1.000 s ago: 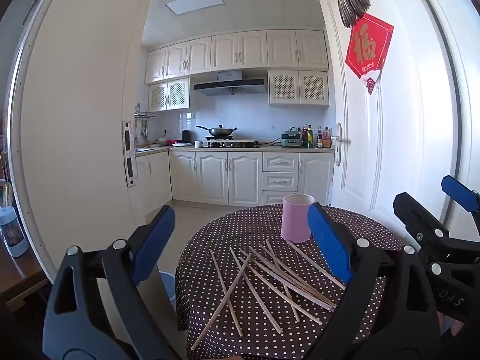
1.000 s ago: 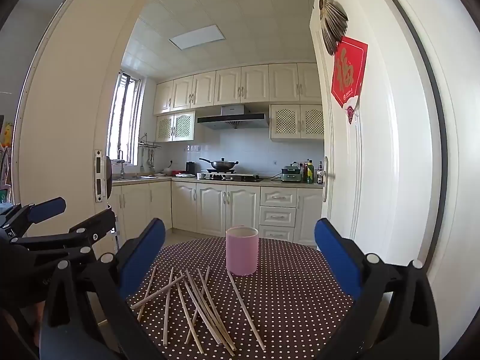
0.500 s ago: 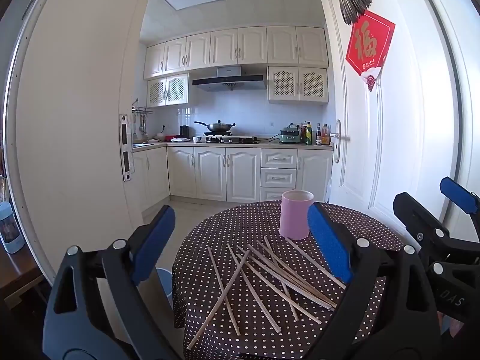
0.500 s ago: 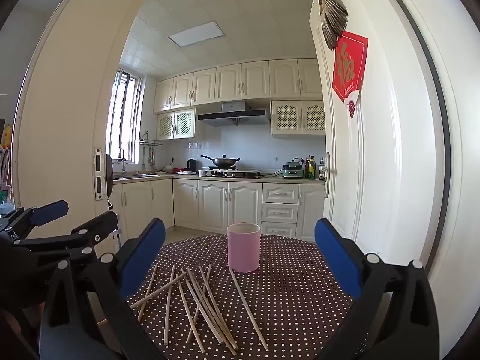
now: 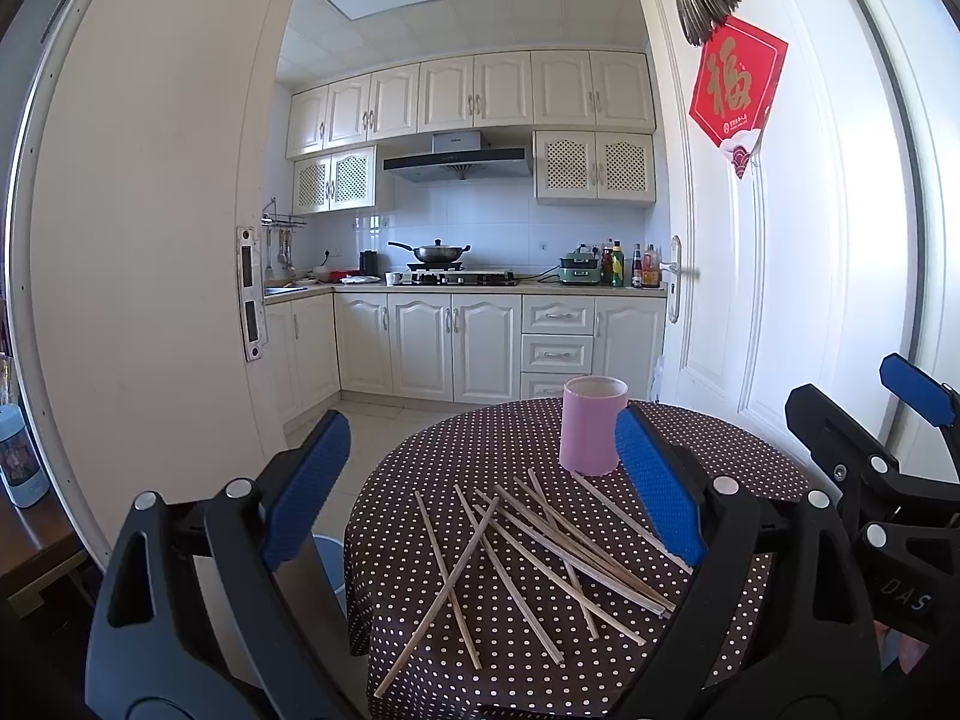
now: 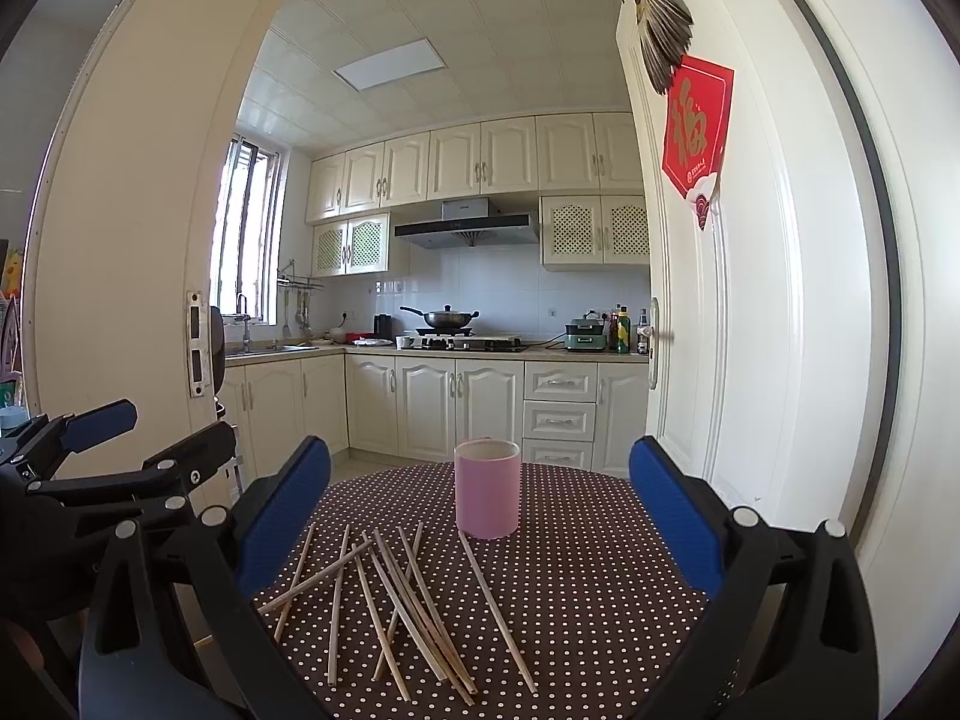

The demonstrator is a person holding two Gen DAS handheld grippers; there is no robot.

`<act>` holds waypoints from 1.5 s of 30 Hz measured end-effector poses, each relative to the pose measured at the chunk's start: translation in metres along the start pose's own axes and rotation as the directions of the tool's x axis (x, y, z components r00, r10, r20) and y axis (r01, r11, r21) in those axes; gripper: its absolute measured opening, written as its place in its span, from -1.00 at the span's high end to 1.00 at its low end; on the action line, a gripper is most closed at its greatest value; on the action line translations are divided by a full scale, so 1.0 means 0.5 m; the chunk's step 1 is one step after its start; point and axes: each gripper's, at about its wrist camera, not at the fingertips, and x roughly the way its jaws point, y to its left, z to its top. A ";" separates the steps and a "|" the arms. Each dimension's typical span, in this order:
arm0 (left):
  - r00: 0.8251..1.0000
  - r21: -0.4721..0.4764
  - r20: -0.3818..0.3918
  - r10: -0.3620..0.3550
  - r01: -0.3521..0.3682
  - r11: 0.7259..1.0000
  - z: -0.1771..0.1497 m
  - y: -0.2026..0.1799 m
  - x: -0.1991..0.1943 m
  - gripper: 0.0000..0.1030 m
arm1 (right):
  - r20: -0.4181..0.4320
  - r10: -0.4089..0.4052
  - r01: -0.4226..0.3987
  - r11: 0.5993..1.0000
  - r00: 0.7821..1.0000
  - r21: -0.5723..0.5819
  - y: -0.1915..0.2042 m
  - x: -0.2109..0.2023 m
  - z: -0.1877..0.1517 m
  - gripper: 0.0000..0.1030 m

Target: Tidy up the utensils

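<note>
Right wrist view is showing the task barely beginning: chopsticks (image 6: pixel 414 606) are lying scattered on the desk (image 6: pixel 600 570) near the pink cup (image 6: pixel 486 490), with both the right gripper (image 6: pixel 480 534) and left gripper (image 5: pixel 480 492) gaping apart, holding nothing.

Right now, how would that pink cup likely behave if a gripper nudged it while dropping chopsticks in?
The pink cup stands tall, narrow and apparently empty, so it probably tips or slides easily on the dotted tablecloth. Long chopsticks leaning on its rim could lever it over.
</note>
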 end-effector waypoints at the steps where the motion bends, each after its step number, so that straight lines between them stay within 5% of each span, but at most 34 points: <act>1: 1.000 0.001 0.000 0.000 0.000 1.000 -0.001 0.000 0.000 -0.72 | 0.000 0.000 0.000 1.000 1.000 0.001 -0.001 0.000 0.000 -0.87; 45: 1.000 0.003 -0.018 0.004 -0.004 1.000 -0.009 0.001 0.010 -0.72 | -0.037 -0.003 0.004 1.000 0.999 0.014 0.003 0.014 0.003 -0.87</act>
